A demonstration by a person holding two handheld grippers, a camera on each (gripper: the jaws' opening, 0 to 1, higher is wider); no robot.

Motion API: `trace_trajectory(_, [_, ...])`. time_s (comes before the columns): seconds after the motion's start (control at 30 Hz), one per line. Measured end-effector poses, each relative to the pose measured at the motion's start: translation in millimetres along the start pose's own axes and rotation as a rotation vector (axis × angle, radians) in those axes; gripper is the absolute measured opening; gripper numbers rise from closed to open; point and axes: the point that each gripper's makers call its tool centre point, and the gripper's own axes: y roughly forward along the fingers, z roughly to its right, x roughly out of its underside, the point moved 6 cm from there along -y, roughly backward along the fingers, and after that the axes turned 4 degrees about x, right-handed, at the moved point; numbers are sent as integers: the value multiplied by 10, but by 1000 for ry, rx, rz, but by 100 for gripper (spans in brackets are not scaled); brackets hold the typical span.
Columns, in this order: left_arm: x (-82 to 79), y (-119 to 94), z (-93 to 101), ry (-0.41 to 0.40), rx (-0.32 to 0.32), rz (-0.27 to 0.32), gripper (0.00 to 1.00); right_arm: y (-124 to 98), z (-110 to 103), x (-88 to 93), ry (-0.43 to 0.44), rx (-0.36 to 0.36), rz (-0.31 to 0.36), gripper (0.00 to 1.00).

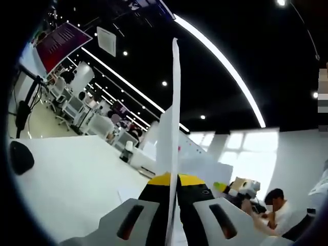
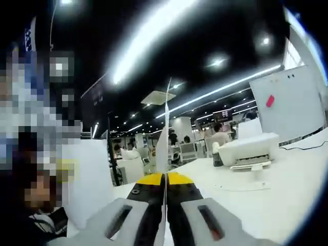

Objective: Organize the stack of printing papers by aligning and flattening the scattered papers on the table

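Basically both claws are clamped on paper held up off the table, edge-on to the cameras. In the left gripper view, a black mouse (image 1: 20,156) sits at the far left on the white table (image 1: 77,179). Center, the left gripper (image 1: 172,215) has its jaws pinched tight on a stack of paper (image 1: 175,128) that rises upright as a thin white edge between the yellow-tipped jaws. More loose sheets (image 1: 205,171) lie on the table just past the jaws. Far right, a seated person (image 1: 279,207) leans over the table edge.

In the right gripper view, the right gripper (image 2: 165,205) is also closed narrow on the paper (image 2: 164,143), sheet edge standing straight up from the jaws. Right of it, a white printer (image 2: 248,148) sits on the table (image 2: 287,195), with a whiteboard (image 2: 287,100) behind it.
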Motion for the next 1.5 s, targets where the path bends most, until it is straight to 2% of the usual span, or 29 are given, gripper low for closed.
trace_trajectory(0.43, [-14, -25, 13, 0, 4, 4, 6, -44, -150, -147, -39, -7, 18, 0])
trace_trajectory(1.0, [-12, -10, 31, 1, 12, 0, 6, -192, -434, -463, -42, -77, 69, 0])
trace_trajectory(1.37, [-15, 9, 54, -2, 26, -3, 6, -283, -640, -614, -65, -137, 71, 0])
trace_trajectory(1.43, [-12, 7, 50, -4, 26, -3, 6, -294, -716, -594, -65, -190, 23, 0])
trace_trajectory(1.5, [-4, 3, 48, -8, 27, -4, 6, -283, -747, -604, -72, -191, 18, 0])
